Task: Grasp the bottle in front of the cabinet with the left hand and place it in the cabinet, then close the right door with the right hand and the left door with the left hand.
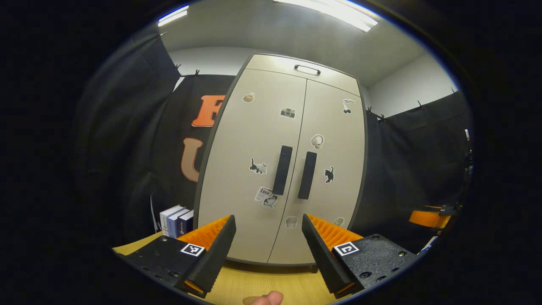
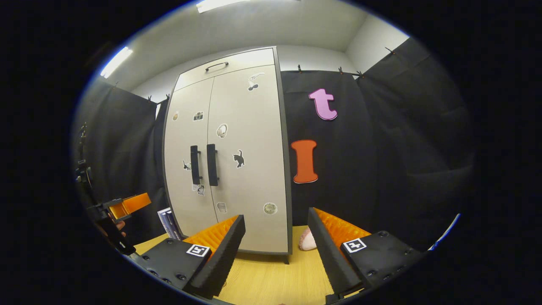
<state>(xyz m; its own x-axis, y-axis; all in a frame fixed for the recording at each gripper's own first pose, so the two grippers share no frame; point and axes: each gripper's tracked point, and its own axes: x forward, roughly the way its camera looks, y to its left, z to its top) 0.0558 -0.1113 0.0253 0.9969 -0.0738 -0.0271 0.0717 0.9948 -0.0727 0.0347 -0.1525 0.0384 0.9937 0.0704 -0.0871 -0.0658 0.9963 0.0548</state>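
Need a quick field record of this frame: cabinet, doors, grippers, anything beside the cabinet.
cabinet: tall pale cabinet standing on the wooden table
doors: left door and right door both shut, dark handles side by side
left gripper: open, nothing between its fingers, facing the doors
right gripper: open, nothing held, aimed at the cabinet's right edge
beside cabinet: books upright on its left; small pinkish object on the table to its right
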